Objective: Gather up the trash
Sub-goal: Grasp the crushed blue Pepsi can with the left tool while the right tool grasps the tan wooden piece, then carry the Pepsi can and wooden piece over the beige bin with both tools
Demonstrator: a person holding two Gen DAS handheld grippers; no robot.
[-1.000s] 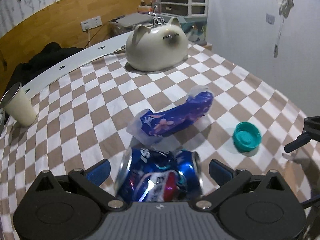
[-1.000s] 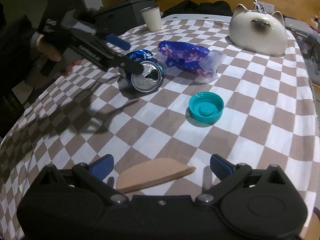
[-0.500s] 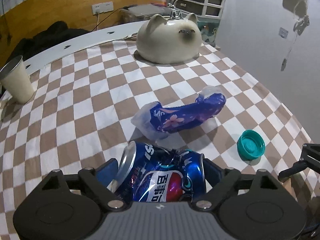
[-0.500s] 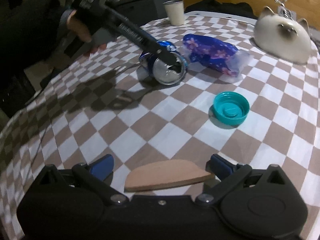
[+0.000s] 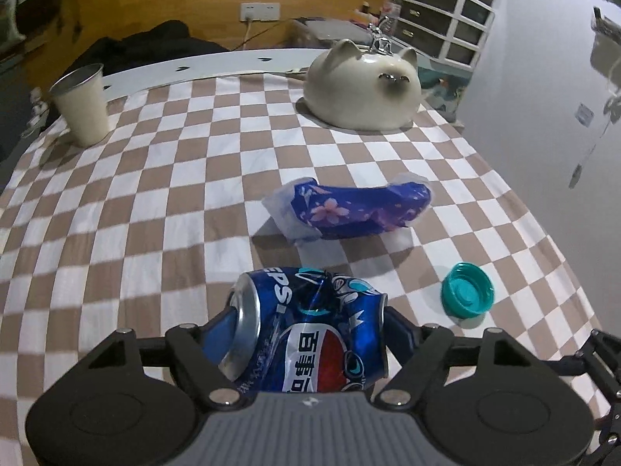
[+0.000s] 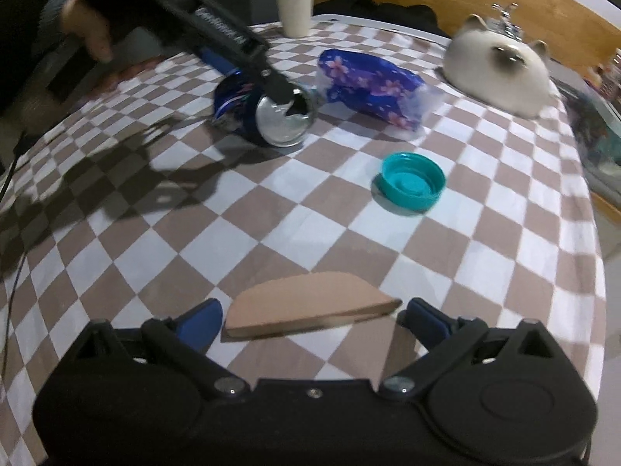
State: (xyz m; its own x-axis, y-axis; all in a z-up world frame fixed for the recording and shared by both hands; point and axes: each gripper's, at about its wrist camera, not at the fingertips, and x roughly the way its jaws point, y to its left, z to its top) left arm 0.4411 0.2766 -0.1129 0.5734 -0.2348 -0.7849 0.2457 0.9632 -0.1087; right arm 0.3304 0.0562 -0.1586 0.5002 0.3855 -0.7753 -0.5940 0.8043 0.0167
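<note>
The crushed can lies on its side between the jaws of the left gripper, its long axis running jaw to jaw — they have just been closing and now appear clenched on its two ends. The right gripper has been narrowing too but remains released around a tan wedge — the teal cap lies ahead on the checked surface.
</note>
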